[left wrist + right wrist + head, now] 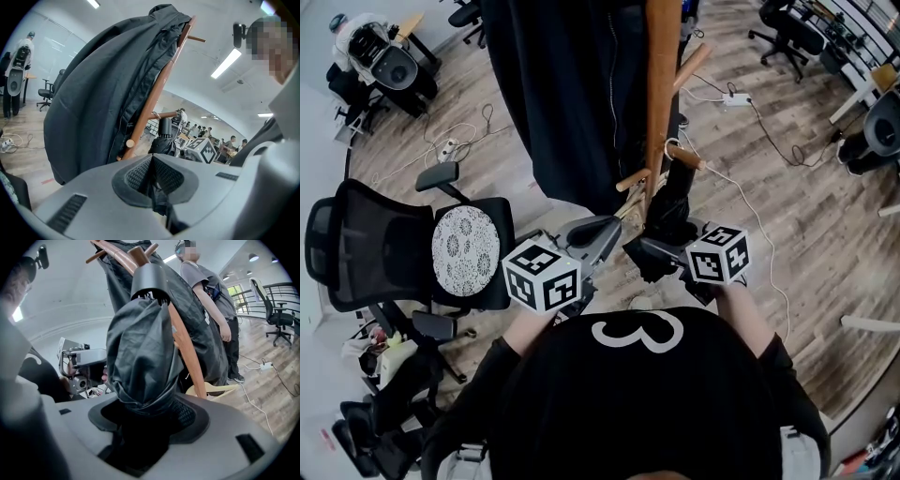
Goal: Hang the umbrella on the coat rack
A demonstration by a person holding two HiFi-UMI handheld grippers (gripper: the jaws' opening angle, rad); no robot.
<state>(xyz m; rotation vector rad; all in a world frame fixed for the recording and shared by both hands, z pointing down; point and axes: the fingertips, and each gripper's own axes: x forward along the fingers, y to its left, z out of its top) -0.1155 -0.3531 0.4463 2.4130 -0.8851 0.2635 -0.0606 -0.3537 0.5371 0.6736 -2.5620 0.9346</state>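
The folded black umbrella [673, 208] hangs upright beside the wooden coat rack pole [660, 94]. Its cylindrical handle [149, 281] points up, and its pale wrist loop [677, 148] lies over a lower peg [686, 157]. My right gripper [662, 251] is shut on the umbrella's bunched fabric [143, 362], low on the canopy. Just left of the rack's base, my left gripper [602, 230] is shut with nothing clearly held; in the left gripper view its pads [140, 176] meet, and the umbrella [164, 138] shows beyond. A black coat [572, 84] covers the rack's left side.
A black office chair [394, 248] with a white lace cushion stands at the left. Cables and a power strip [736, 98] lie on the wooden floor right of the rack. A person [211, 301] stands behind the rack in the right gripper view. More chairs stand far off.
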